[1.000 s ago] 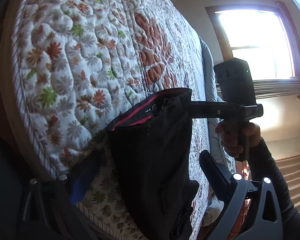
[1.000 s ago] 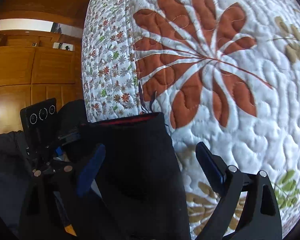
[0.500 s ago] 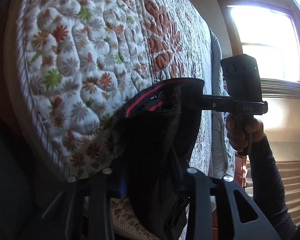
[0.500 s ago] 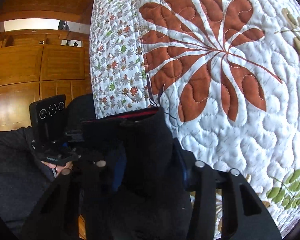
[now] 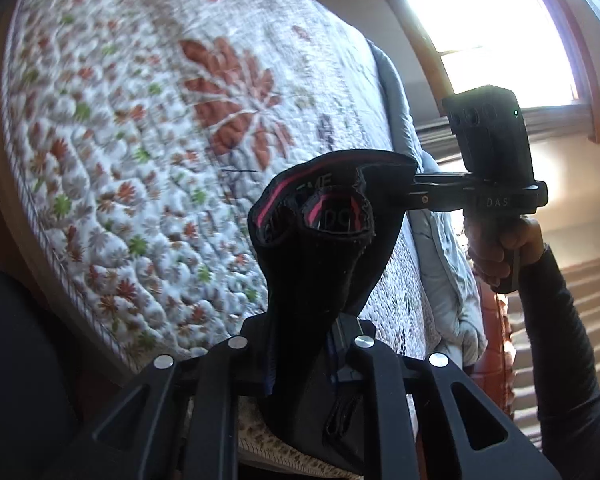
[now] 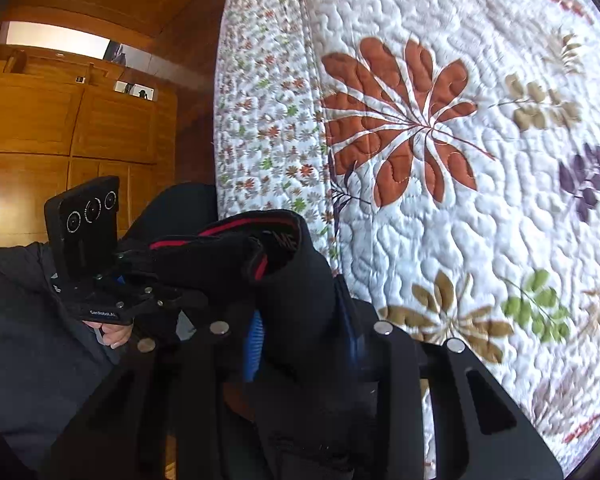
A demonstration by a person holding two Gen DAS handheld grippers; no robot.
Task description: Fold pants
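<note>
My left gripper point(image 5: 300, 344) is pressed together on the black pants point(image 5: 320, 256), pinching a bunch of cloth just below the waistband. My right gripper point(image 6: 304, 332) is clamped the same way on the other side of the waist, its blue pads squeezed into the fabric. The pants hang between the two, held up in the air in front of the quilted bed point(image 6: 440, 220), not lying on it. The red-lined waistband point(image 5: 312, 196) runs crosswise from one gripper to the other, slack and bunched, and the legs drop down out of sight, so I can't tell how they hang. Both grippers are equally near; the bed lies straight ahead for laying the pants out.
</note>
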